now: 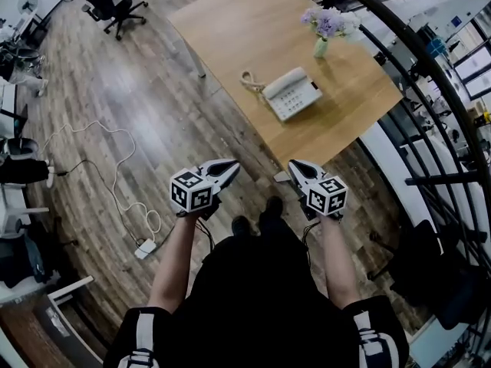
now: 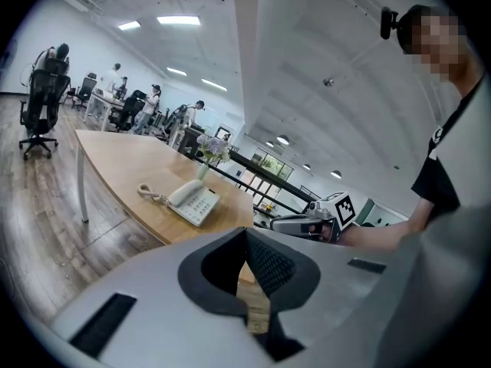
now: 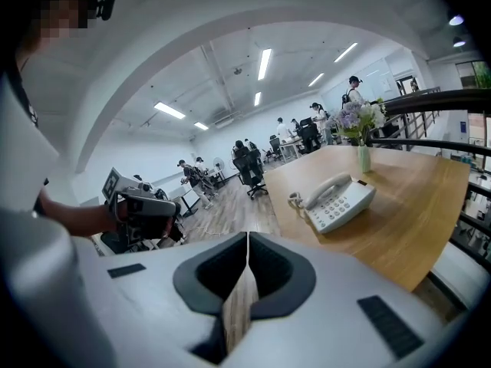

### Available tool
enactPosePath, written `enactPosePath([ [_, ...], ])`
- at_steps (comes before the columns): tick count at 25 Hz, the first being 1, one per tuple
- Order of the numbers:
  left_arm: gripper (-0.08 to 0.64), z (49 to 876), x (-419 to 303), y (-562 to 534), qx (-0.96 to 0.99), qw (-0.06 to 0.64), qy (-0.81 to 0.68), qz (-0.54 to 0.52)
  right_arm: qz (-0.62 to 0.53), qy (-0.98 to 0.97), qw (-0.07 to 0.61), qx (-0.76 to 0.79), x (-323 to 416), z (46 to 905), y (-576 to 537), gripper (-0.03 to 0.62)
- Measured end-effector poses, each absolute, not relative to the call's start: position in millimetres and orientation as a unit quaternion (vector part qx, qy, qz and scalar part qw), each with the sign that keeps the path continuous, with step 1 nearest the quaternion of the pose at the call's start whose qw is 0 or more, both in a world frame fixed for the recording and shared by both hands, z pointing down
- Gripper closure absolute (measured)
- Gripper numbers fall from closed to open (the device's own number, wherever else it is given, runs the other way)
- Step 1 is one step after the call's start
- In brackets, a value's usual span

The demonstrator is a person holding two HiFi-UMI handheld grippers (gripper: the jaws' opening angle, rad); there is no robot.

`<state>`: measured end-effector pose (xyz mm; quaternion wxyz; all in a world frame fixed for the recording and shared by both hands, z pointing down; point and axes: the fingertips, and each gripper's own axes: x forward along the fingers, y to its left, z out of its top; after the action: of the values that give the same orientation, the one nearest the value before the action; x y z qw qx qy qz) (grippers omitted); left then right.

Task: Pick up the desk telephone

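A white desk telephone [image 1: 292, 93] with its handset on the cradle and a coiled cord lies on the wooden table [image 1: 253, 21], near the table's near edge. It shows too in the left gripper view, the telephone [image 2: 192, 200], and in the right gripper view, the telephone [image 3: 337, 200]. My left gripper [image 1: 232, 165] is shut and empty over the floor, short of the table. My right gripper [image 1: 294, 165] is shut and empty as well, just before the table's near edge. Both point toward the telephone from a distance.
A small vase of purple flowers [image 1: 327, 26] stands on the table behind the telephone. A black railing [image 1: 430, 75] runs along the right. A white cable and power strip [image 1: 144, 247] lie on the wood floor at left. Office chairs [image 1: 112, 0] stand at the far left.
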<state>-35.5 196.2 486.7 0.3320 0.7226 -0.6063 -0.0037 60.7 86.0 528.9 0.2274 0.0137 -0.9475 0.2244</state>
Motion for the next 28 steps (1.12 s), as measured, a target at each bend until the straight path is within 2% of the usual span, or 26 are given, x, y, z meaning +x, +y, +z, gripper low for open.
enactPosePath([
  [28, 0.538, 485.9, -34.7, 93.8, 0.672, 0.318, -0.669, -0.006, 0.215, -0.943, 0.248, -0.062, 50.5, 546.7, -22.9, 0.568],
])
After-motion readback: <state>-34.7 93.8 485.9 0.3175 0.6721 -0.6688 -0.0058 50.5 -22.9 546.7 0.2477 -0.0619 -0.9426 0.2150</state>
